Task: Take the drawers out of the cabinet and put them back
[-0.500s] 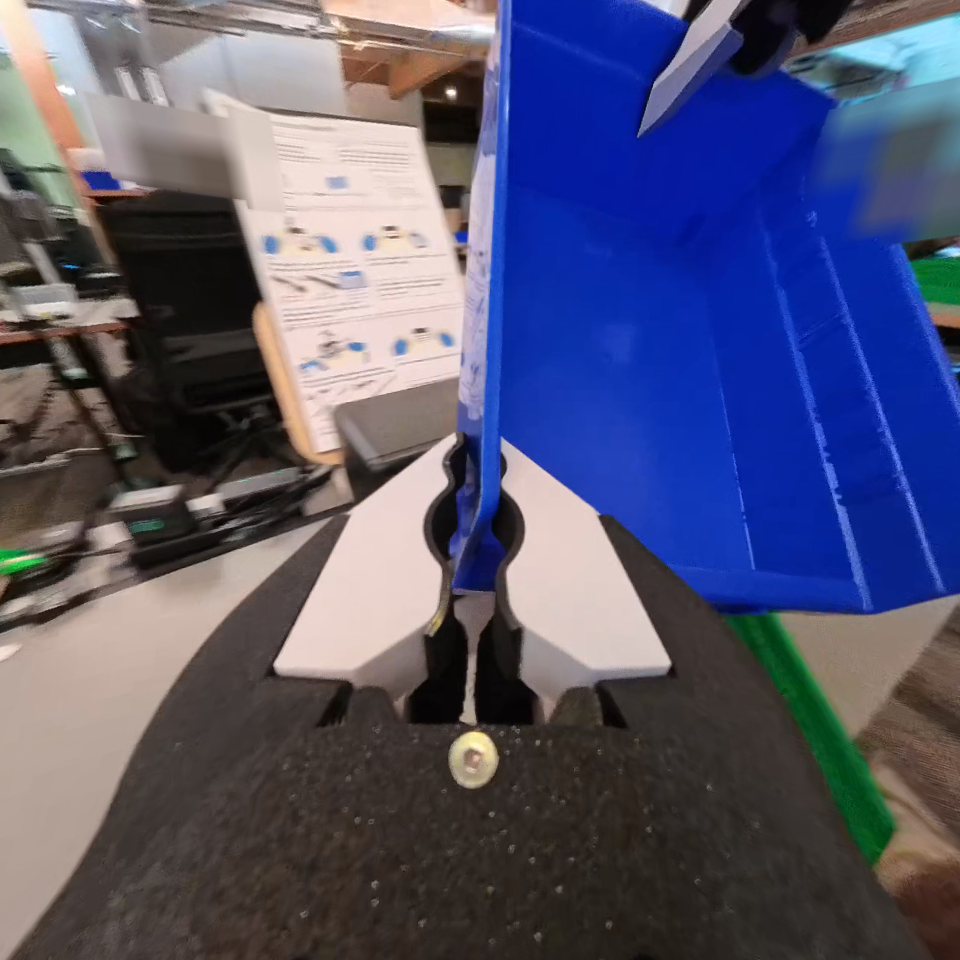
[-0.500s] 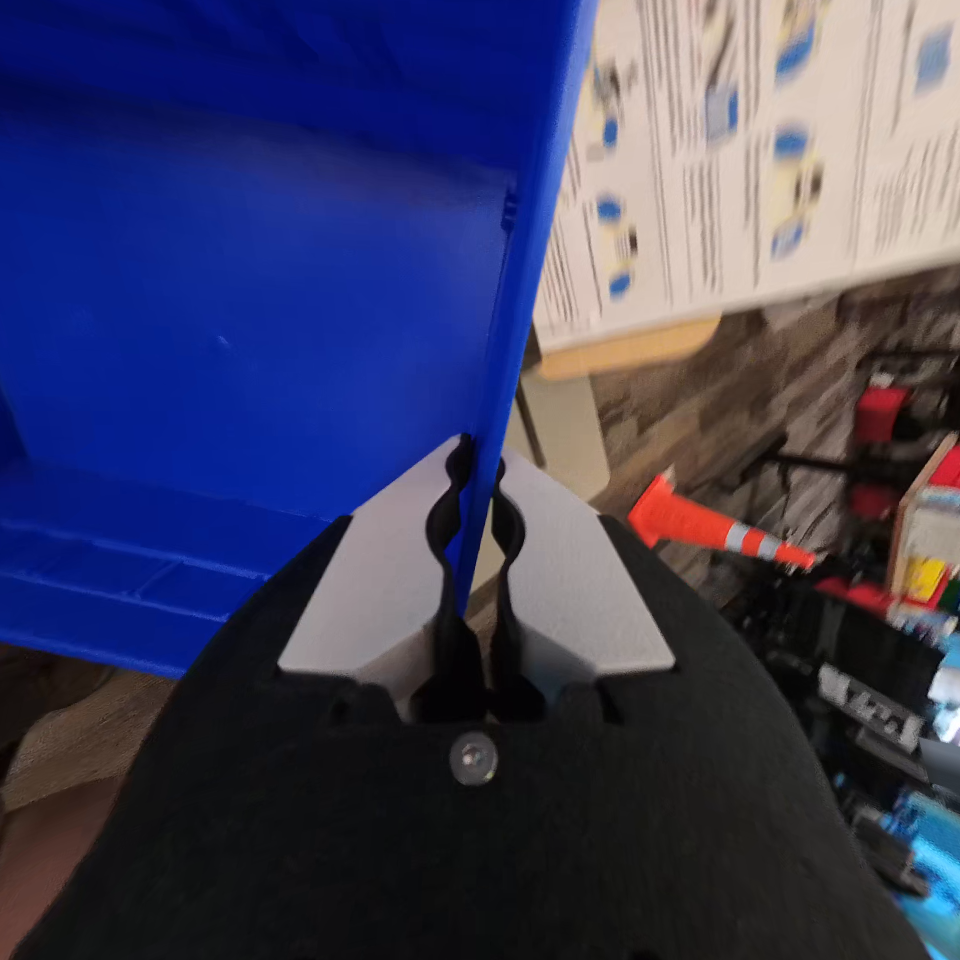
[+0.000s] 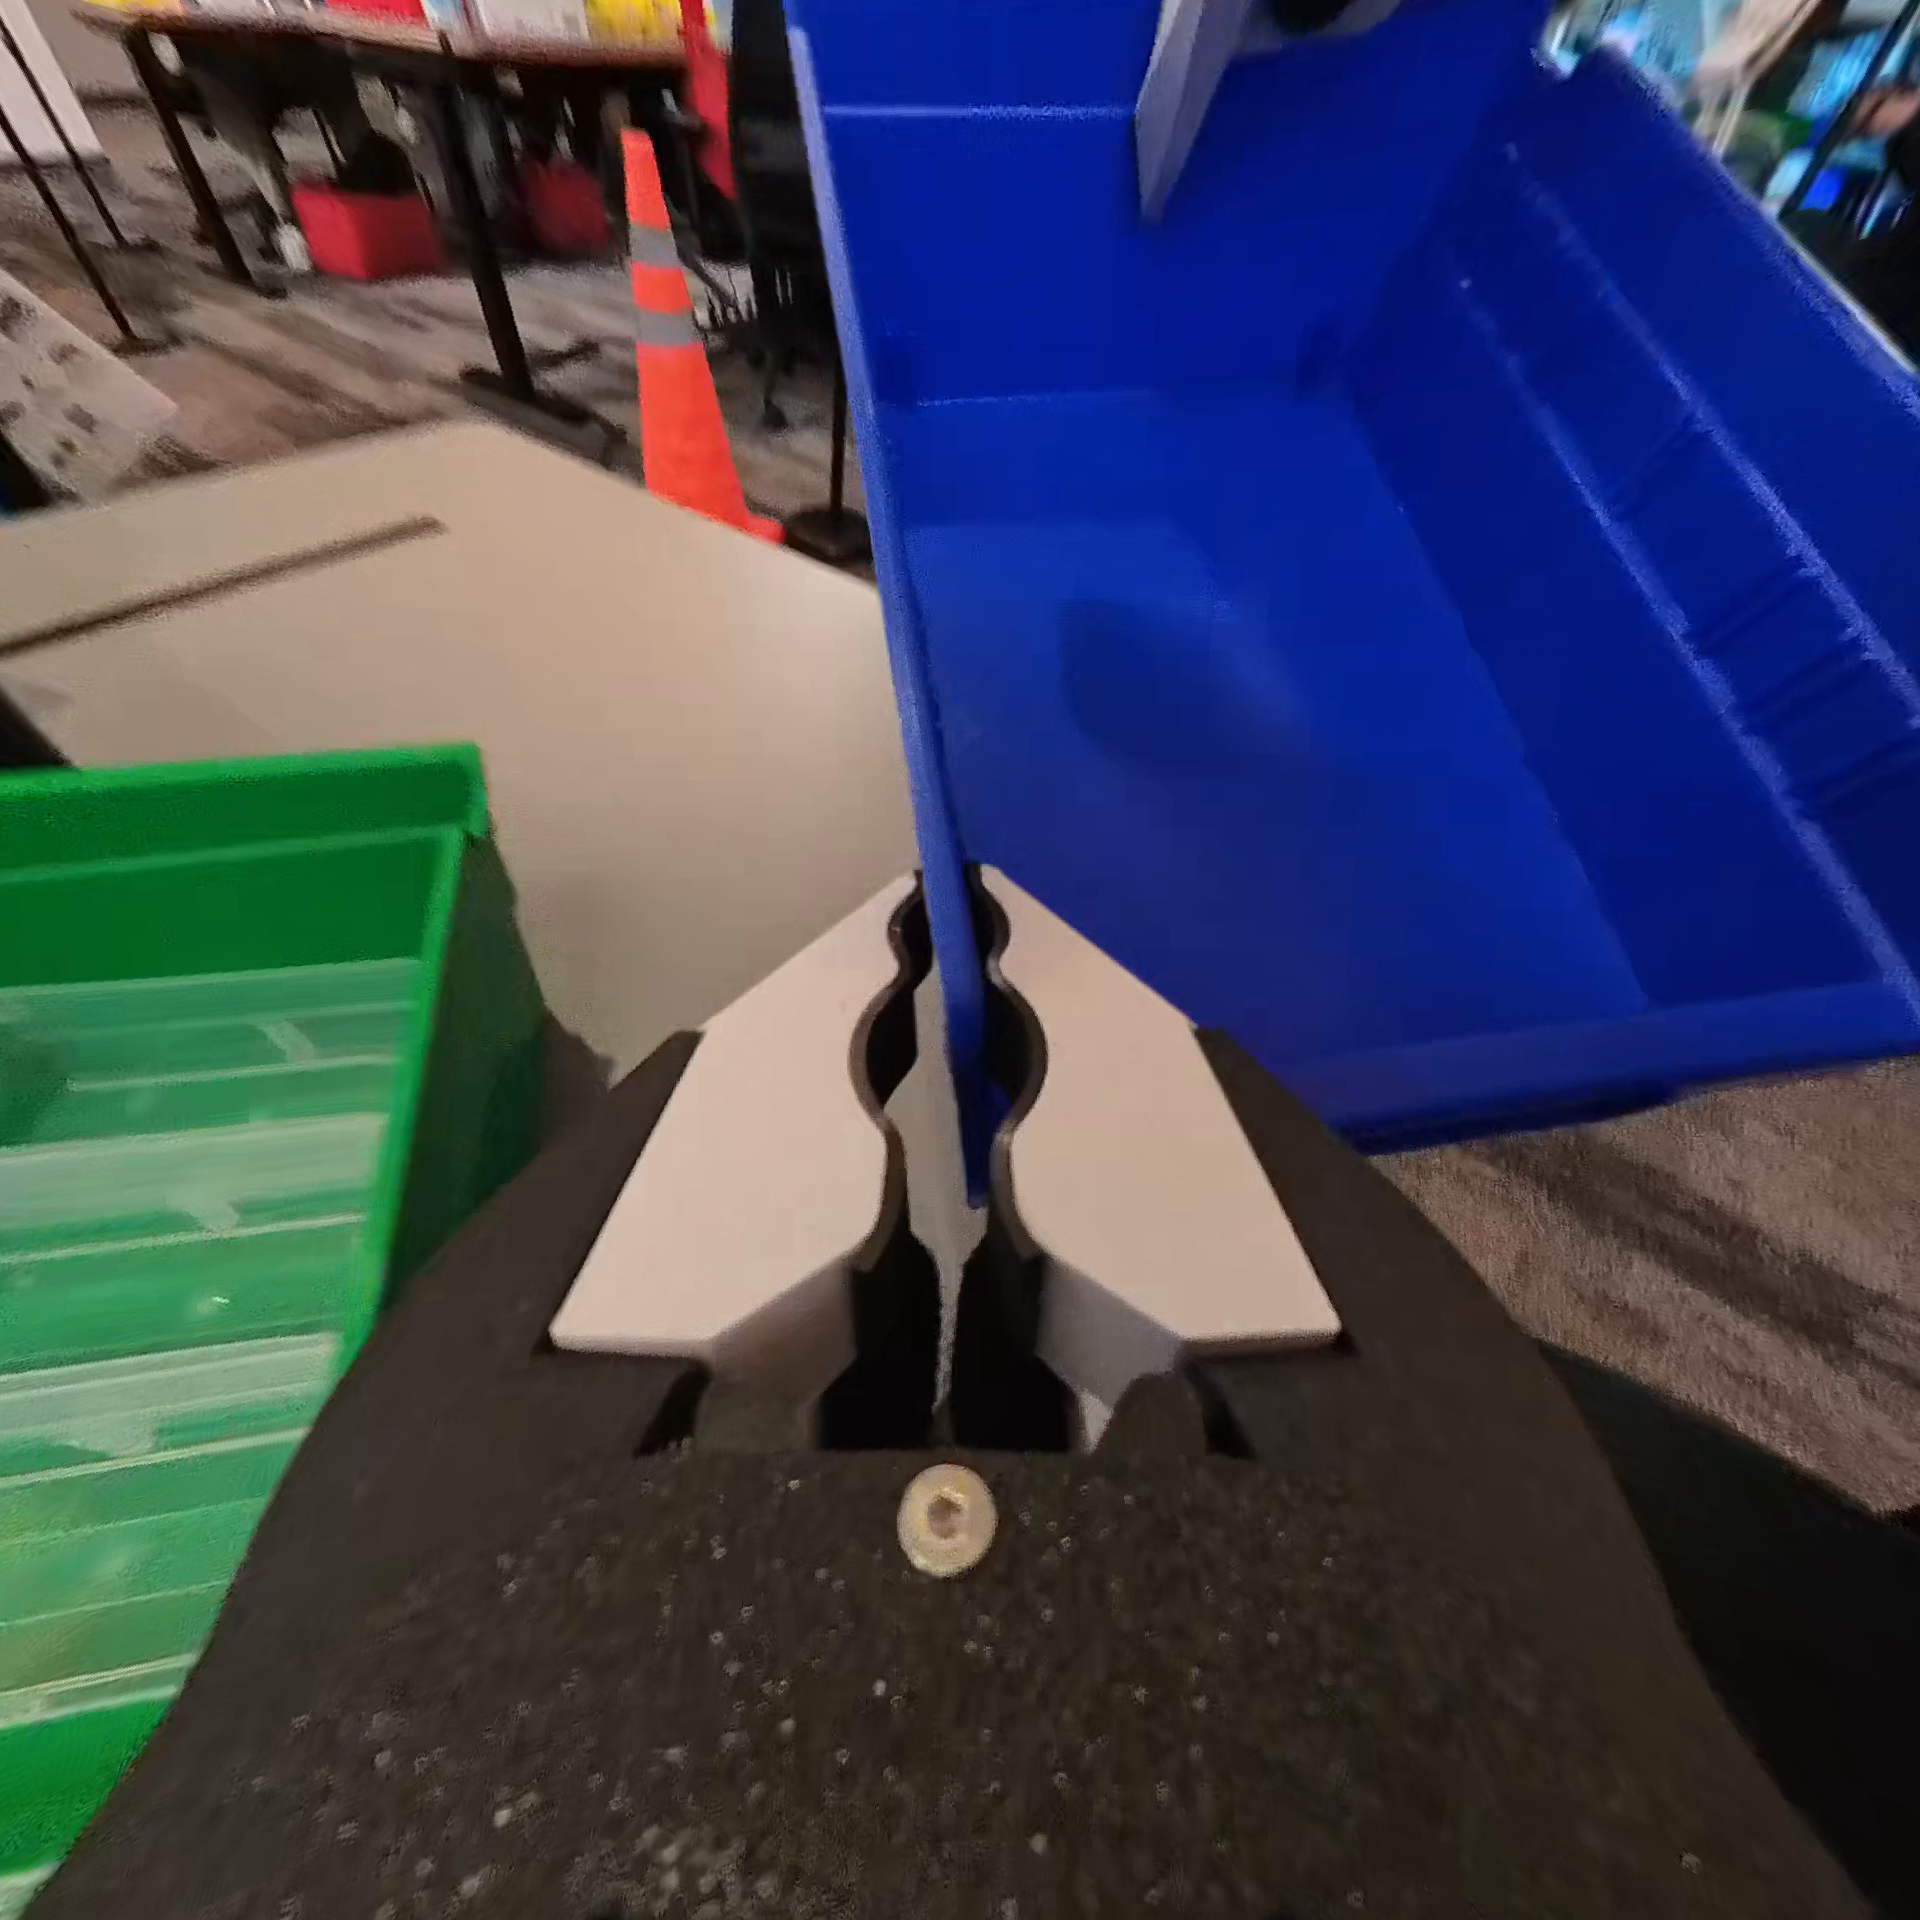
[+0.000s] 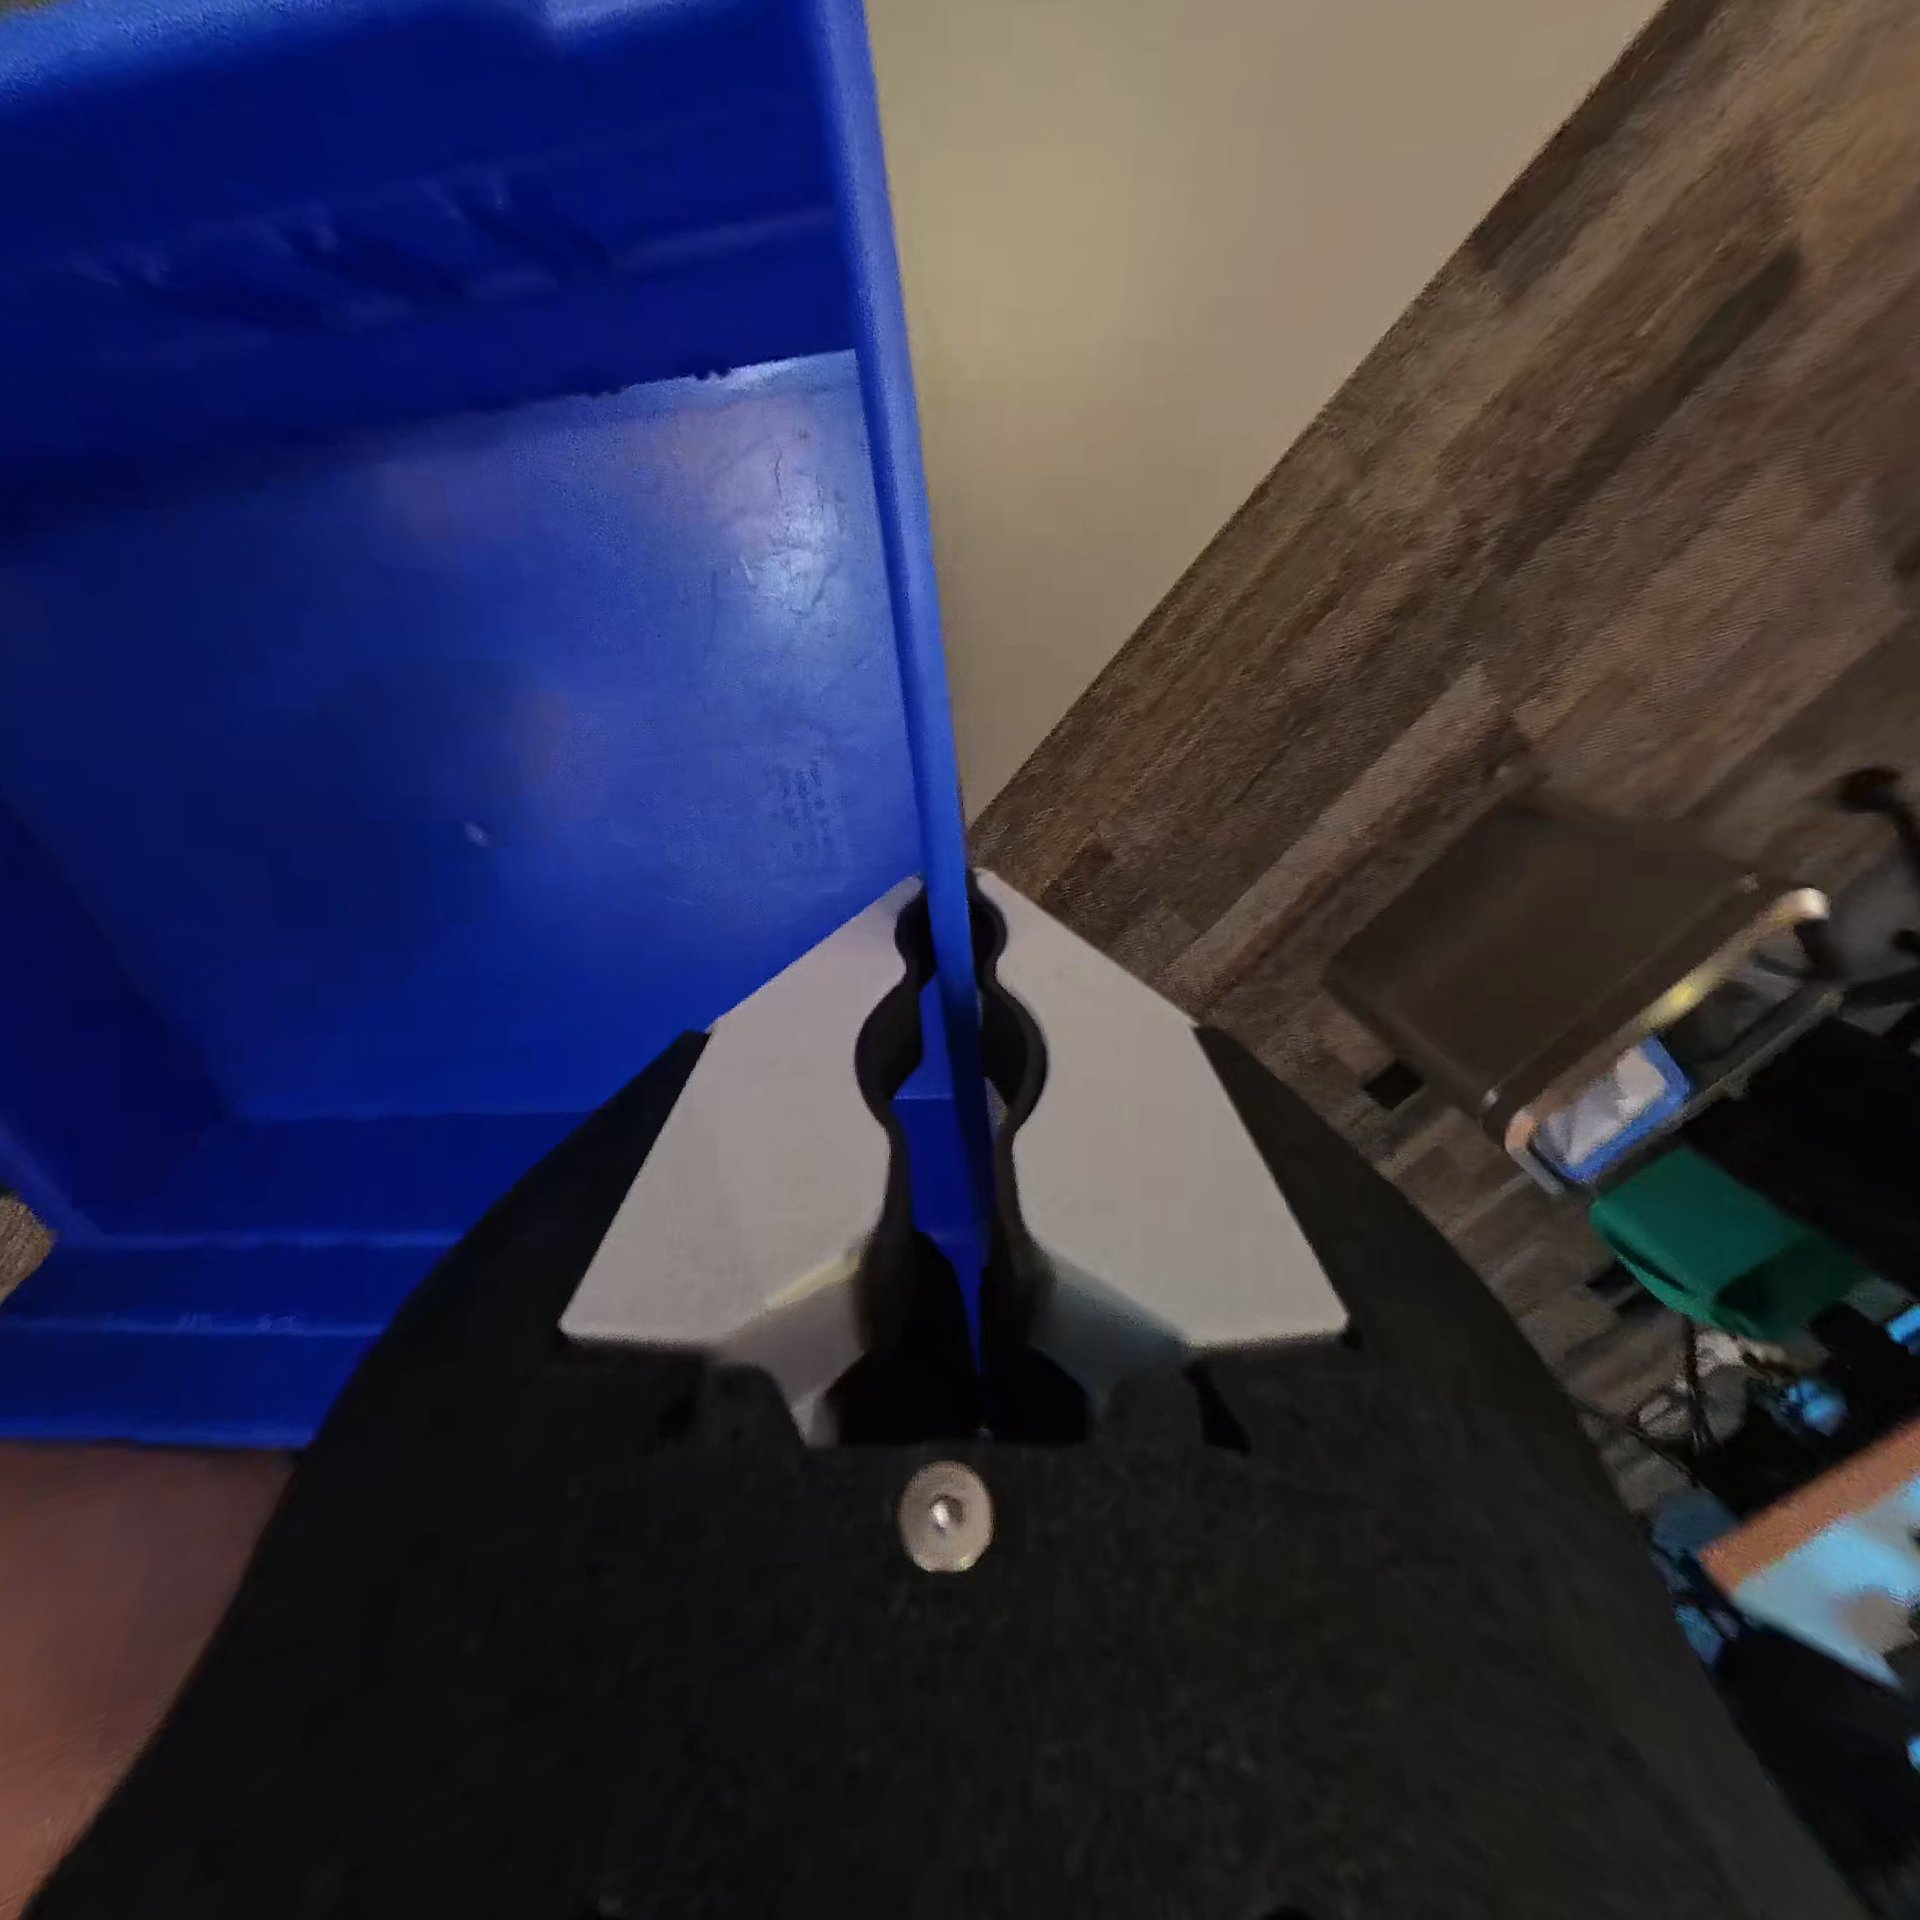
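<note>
— While the left gripper (image 3: 951, 940) clamps one thin wall of the blue drawer (image 3: 1299, 665), where does the drawer sit?

— Held up in the air, its open inside facing the camera, clear of the pale table (image 3: 520, 665) below.

— And the right gripper (image 4: 948, 935)?

— Its jaws are closed on another wall of the same drawer.

— What lies around it?

— A green cabinet (image 3: 239, 1039) is low on the left. Farther off, an orange cone (image 3: 670, 343) stands on the floor.

Even indoor light; motion blur; wide-angle warping.
</note>
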Tool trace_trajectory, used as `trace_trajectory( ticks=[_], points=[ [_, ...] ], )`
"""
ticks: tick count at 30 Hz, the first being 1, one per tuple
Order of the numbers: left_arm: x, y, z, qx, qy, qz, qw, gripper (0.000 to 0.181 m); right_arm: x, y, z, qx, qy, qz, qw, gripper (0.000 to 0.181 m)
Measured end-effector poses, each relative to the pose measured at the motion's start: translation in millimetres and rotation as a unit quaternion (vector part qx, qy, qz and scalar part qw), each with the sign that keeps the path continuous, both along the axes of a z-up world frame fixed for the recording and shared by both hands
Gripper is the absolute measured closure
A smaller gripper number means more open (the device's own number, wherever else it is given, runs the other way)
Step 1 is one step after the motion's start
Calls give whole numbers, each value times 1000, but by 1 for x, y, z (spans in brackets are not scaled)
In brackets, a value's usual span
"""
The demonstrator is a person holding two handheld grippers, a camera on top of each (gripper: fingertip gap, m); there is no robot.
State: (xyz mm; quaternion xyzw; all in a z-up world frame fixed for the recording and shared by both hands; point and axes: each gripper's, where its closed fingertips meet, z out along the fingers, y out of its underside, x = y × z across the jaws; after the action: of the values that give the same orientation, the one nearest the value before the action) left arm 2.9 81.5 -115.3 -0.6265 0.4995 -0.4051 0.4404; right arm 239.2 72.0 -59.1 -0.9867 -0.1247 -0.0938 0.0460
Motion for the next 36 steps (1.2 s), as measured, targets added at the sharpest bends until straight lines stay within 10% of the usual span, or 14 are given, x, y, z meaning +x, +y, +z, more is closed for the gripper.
trace_trajectory(
  ticks=[1, 15, 19, 24, 32, 36],
  points=[
    [3, 0, -13, -2, 17, 5, 1000, 177, 4, 8, -18, 4, 14, 19, 1000, 179],
    [11, 34, -70, -97, 74, 60, 991, 152, 4, 166, -129, -53, 97, 196, 974, 176],
    [-1, 0, -51, -116, 43, -17, 992, 113, 13, 186, -140, -111, 113, 212, 964, 177],
    [-32, -23, 13, -124, -35, -124, 984, 124, 24, 235, -140, -116, 89, 241, 959, 176],
    [-115, 93, 105, -154, -138, -43, 977, 130, 28, 307, -140, -94, 47, 287, 952, 172],
    [-154, 135, 108, -139, -117, 9, 983, 130, 38, 329, -141, -92, 22, 297, 950, 169]
  ],
)
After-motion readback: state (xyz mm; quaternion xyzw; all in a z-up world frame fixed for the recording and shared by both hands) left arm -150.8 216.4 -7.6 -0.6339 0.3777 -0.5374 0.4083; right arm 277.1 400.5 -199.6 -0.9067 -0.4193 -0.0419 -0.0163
